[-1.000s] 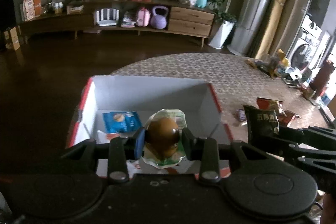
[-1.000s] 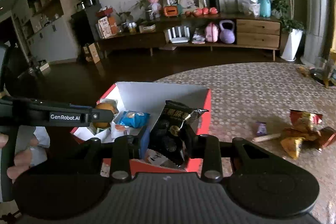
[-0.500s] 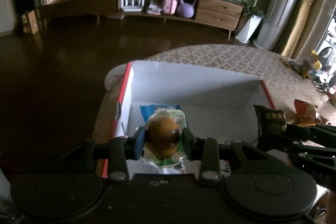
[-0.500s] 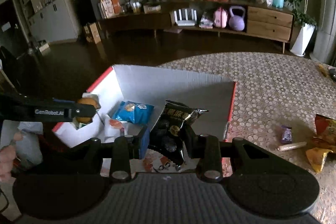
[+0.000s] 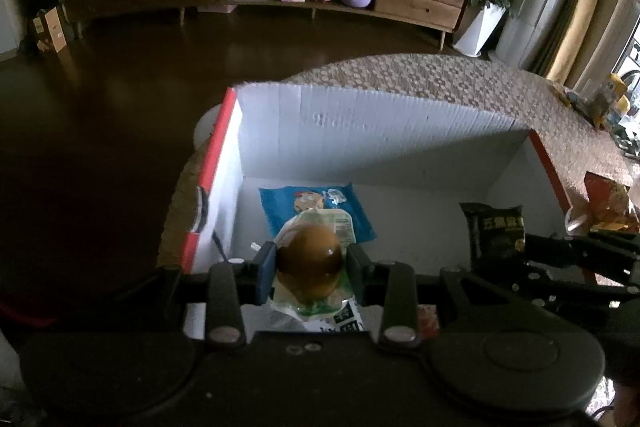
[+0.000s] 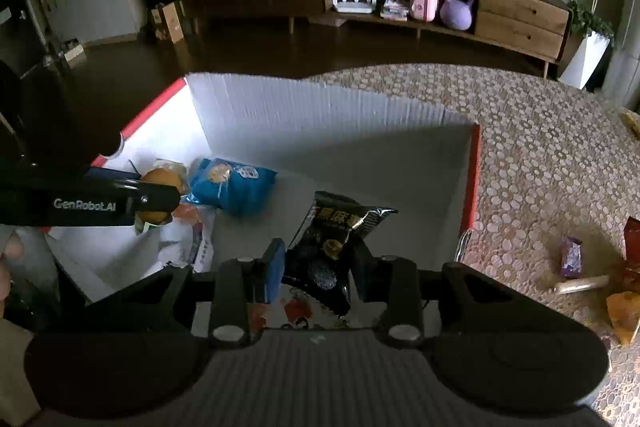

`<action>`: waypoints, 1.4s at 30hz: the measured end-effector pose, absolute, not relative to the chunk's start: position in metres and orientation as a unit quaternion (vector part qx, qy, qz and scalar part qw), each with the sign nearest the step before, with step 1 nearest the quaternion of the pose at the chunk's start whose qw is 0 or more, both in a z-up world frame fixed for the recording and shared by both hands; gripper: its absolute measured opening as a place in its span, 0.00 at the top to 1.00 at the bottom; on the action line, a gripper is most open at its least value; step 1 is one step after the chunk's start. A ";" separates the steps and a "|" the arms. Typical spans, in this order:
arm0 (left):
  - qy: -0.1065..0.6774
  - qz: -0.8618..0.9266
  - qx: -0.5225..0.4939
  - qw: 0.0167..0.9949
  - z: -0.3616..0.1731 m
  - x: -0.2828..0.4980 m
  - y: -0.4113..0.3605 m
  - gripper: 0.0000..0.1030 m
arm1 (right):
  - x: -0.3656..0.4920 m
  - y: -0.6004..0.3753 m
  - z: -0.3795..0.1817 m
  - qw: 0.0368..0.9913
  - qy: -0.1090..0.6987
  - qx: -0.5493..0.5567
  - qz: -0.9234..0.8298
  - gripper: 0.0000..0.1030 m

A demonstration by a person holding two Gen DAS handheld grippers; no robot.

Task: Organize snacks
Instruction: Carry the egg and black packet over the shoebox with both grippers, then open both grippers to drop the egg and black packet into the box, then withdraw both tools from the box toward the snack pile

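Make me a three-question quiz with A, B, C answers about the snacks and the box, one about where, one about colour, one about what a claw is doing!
1. Where does the blue cookie packet lie?
A. on the floor of the white cardboard box with red edges
B. on the patterned table
C. on the wooden shelf

2. What colour is the crinkly sesame snack bag in the right claw?
A. pink
B. black
C. white

3. What is the left claw doing?
A. hanging open with nothing in it
B. pushing the box
C. squeezing a round brown bun in a clear wrapper

Answers: 1 A, the packet lies flat inside the box walls. 2 B, the bag is black with gold writing. 3 C, both pads press the bun's sides over the box.
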State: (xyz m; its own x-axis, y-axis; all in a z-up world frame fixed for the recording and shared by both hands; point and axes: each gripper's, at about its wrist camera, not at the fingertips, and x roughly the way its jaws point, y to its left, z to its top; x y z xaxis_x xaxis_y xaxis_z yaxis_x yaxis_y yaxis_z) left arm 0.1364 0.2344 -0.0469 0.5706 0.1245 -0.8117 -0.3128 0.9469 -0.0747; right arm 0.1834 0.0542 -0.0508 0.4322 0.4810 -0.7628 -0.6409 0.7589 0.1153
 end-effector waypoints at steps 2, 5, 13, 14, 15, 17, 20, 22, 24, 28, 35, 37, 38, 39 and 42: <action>0.451 0.124 -0.106 0.878 -0.050 0.139 0.233 0.66 | 0.184 0.055 -0.053 0.840 0.418 -0.097 0.333 0.67; 0.458 0.126 -0.105 0.874 -0.056 0.142 0.232 0.66 | 0.183 0.057 -0.055 0.836 0.422 -0.098 0.338 0.67; 0.462 0.123 -0.104 0.872 -0.062 0.143 0.229 0.64 | 0.181 0.058 -0.055 0.835 0.423 -0.103 0.337 0.66; 0.461 0.124 -0.103 0.873 -0.061 0.143 0.228 0.62 | 0.180 0.057 -0.055 0.835 0.423 -0.102 0.337 0.66; 0.459 0.124 -0.100 0.874 -0.061 0.142 0.227 0.62 | 0.182 0.058 -0.053 0.835 0.423 -0.101 0.337 0.66; 0.456 0.124 -0.097 0.876 -0.058 0.140 0.225 0.59 | 0.178 0.057 -0.052 0.835 0.421 -0.100 0.339 0.66; 0.449 0.125 -0.095 0.879 -0.053 0.138 0.224 0.49 | 0.175 0.056 -0.048 0.837 0.417 -0.099 0.339 0.50; 0.445 0.126 -0.092 0.882 -0.049 0.136 0.222 0.45 | 0.171 0.055 -0.044 0.840 0.411 -0.099 0.341 0.45; 0.441 0.128 -0.089 0.884 -0.046 0.133 0.221 0.41 | 0.168 0.054 -0.041 0.840 0.410 -0.099 0.341 0.45; 0.428 0.125 -0.084 0.891 -0.037 0.126 0.218 0.33 | 0.162 0.050 -0.033 0.844 0.404 -0.096 0.341 0.38; 0.408 0.122 -0.079 0.901 -0.021 0.112 0.212 0.20 | 0.149 0.038 -0.019 0.851 0.390 -0.089 0.340 0.30; 0.401 0.119 -0.079 0.905 -0.017 0.107 0.209 0.18 | 0.145 0.034 -0.015 0.854 0.386 -0.087 0.339 0.29; 0.398 0.117 -0.077 0.907 -0.015 0.104 0.207 0.18 | 0.143 0.032 -0.012 0.855 0.383 -0.085 0.340 0.29; 0.396 0.116 -0.076 0.908 -0.013 0.103 0.206 0.18 | 0.141 0.030 -0.010 0.855 0.381 -0.084 0.340 0.27; 0.386 0.114 -0.072 0.913 -0.006 0.096 0.201 0.16 | 0.134 0.022 -0.001 0.861 0.371 -0.078 0.340 0.22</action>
